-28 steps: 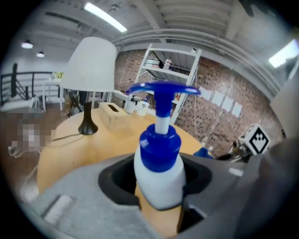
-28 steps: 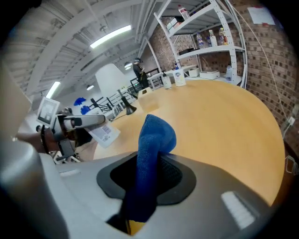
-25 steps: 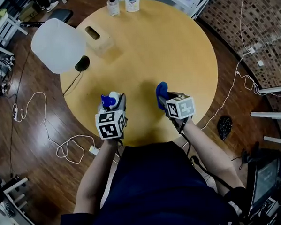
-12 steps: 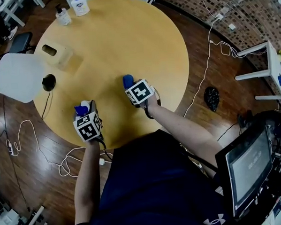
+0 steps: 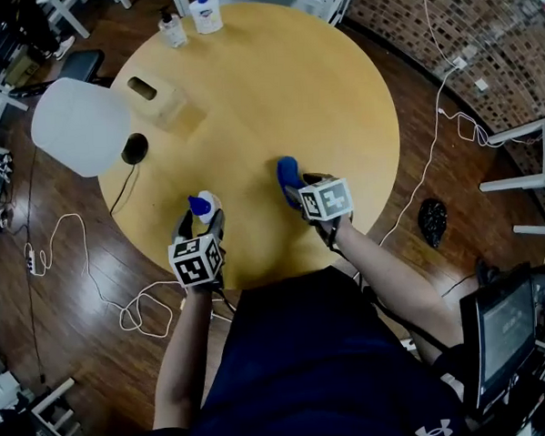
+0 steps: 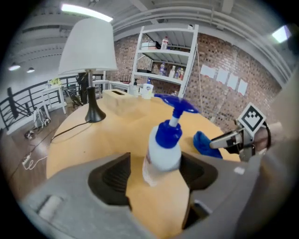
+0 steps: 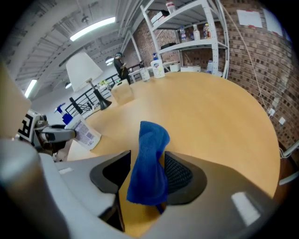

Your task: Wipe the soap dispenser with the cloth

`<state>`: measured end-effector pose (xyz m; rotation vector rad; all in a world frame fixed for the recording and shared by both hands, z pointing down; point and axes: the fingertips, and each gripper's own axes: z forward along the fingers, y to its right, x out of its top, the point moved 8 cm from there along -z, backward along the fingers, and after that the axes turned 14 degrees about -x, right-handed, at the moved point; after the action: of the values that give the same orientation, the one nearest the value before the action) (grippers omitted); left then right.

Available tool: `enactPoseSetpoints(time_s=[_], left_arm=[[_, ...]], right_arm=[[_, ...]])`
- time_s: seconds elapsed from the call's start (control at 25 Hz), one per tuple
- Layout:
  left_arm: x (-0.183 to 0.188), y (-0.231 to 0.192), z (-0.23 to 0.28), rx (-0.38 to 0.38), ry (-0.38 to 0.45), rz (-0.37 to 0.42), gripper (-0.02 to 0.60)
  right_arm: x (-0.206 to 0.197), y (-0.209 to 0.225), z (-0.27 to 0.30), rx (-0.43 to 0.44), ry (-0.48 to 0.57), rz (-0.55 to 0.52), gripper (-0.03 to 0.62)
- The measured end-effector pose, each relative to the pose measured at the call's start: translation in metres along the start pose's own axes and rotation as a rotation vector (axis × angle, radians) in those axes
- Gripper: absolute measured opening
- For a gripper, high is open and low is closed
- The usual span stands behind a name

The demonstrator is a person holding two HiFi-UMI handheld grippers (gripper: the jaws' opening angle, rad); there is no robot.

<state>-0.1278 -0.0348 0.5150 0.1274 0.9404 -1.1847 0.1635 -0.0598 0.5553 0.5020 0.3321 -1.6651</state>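
Both sets of fingers have just been spreading. The left gripper [image 6: 156, 164] stands released around the soap dispenser [image 6: 163, 148] near the front edge of the desk [image 5: 276, 103]. The right gripper [image 7: 148, 176] is slack around the limp cloth [image 7: 149, 161]. The bottle looks light, slick and tippy, so grip its body. Beyond stand a lamp [image 5: 78, 124] and a brick wall [image 5: 454, 30].

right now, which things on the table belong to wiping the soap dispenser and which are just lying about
Part of the job:
soap dispenser with blue pump
blue cloth

Just lying about:
lamp
wooden box
clear bottle and white bottle at the far edge
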Motion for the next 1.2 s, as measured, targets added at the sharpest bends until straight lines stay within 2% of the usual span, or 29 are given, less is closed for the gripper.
enactPoseSetpoints(time_s=[0.08,0.2,0.28,0.36,0.4,0.56,0.72,0.8,0.96,1.12,1.2], left_arm=[[-0.02,-0.002,-0.021,-0.027,0.016,-0.039,0.321],[-0.071,-0.004,-0.052,-0.078,-0.008,-0.141,0.317],[-0.106,0.001,-0.07,-0.1,-0.027,-0.183,0.254],[-0.14,0.007,-0.08,-0.12,-0.029,-0.19,0.115],[-0.152,0.011,-0.083,-0.139,-0.027,-0.193,0.077],[-0.153,0.042,-0.087,-0.227,-0.027,-0.203,0.061],[-0.14,0.086,-0.109,-0.241,0.005,-0.139,0.054],[-0.133,0.099,-0.122,-0.236,0.046,-0.113,0.054],[-0.128,0.137,-0.124,-0.285,0.114,-0.017,0.05],[-0.163,0.232,-0.142,-0.372,0.102,0.113,0.049],[-0.171,0.272,-0.15,-0.422,0.084,0.189,0.049]], right_arm=[[-0.011,0.012,-0.026,0.012,0.063,0.083,0.226],[-0.057,0.03,-0.052,0.049,0.101,0.203,0.185],[-0.088,0.035,-0.074,0.049,0.105,0.272,0.1],[-0.114,0.032,-0.097,0.042,0.097,0.312,0.025],[-0.125,0.027,-0.107,0.046,0.095,0.32,0.02],[-0.152,-0.002,-0.133,0.11,0.117,0.314,0.011],[-0.184,-0.027,-0.167,0.188,0.145,0.211,0.011],[-0.193,-0.037,-0.183,0.216,0.191,0.154,0.011],[-0.216,-0.03,-0.215,0.167,0.351,0.117,0.011],[-0.284,0.012,-0.265,0.116,0.421,0.168,0.011],[-0.303,0.031,-0.29,0.083,0.468,0.197,0.011]])
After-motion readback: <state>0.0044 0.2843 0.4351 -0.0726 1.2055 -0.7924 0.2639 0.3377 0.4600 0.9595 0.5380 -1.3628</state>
